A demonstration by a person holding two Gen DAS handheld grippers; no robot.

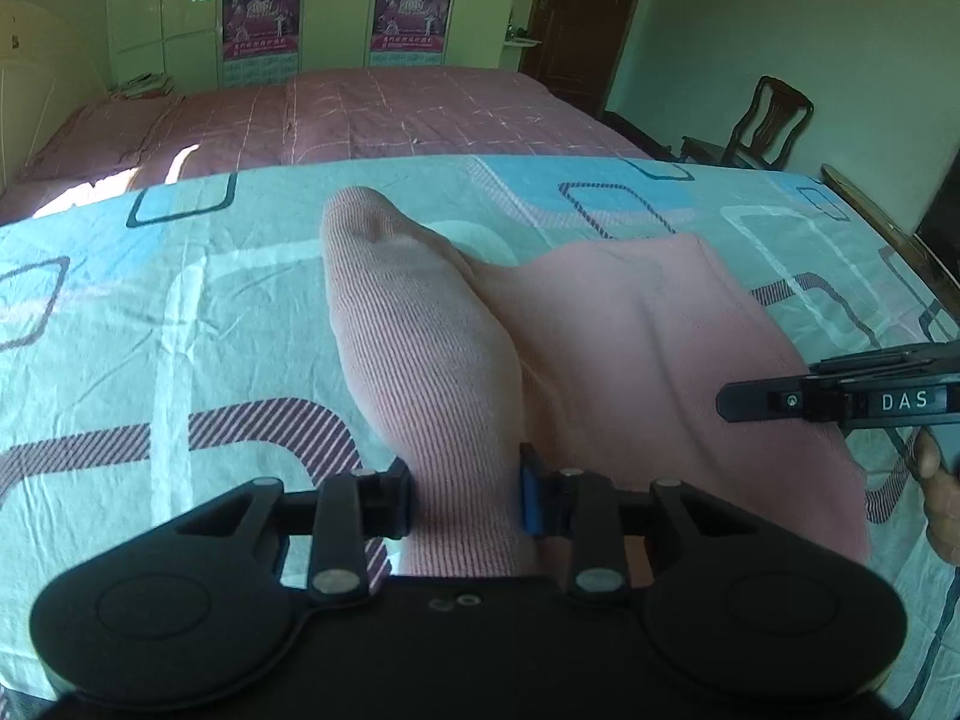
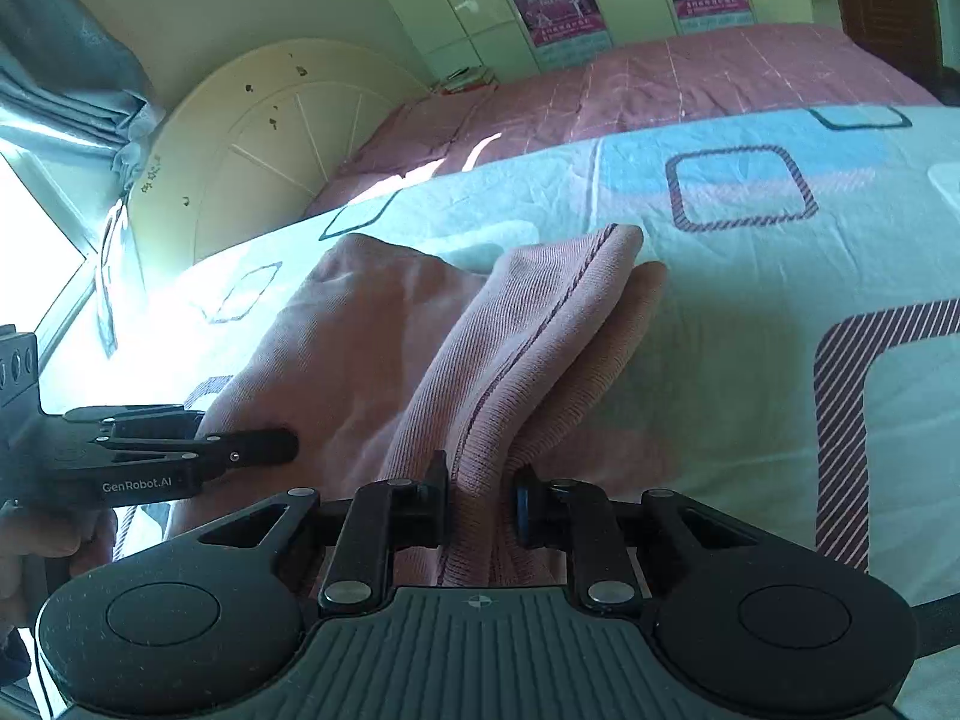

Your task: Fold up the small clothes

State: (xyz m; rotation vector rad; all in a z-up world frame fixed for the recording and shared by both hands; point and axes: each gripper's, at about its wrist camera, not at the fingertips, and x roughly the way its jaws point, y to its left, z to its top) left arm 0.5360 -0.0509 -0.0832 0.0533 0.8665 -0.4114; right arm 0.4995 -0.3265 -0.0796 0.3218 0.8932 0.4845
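Note:
A small pink ribbed garment lies on the light blue patterned sheet. My left gripper is shut on a raised fold of it, and the ribbed cloth runs forward from the jaws. My right gripper is shut on another fold of the same pink garment, along a seamed edge. The right gripper also shows at the right edge of the left wrist view. The left gripper shows at the left of the right wrist view. The grippers are side by side, a short way apart.
Beyond the blue sheet lies a pink checked bedspread. A cream headboard and window curtains stand at the left. A wardrobe with posters, a dark door and a wooden chair line the far side.

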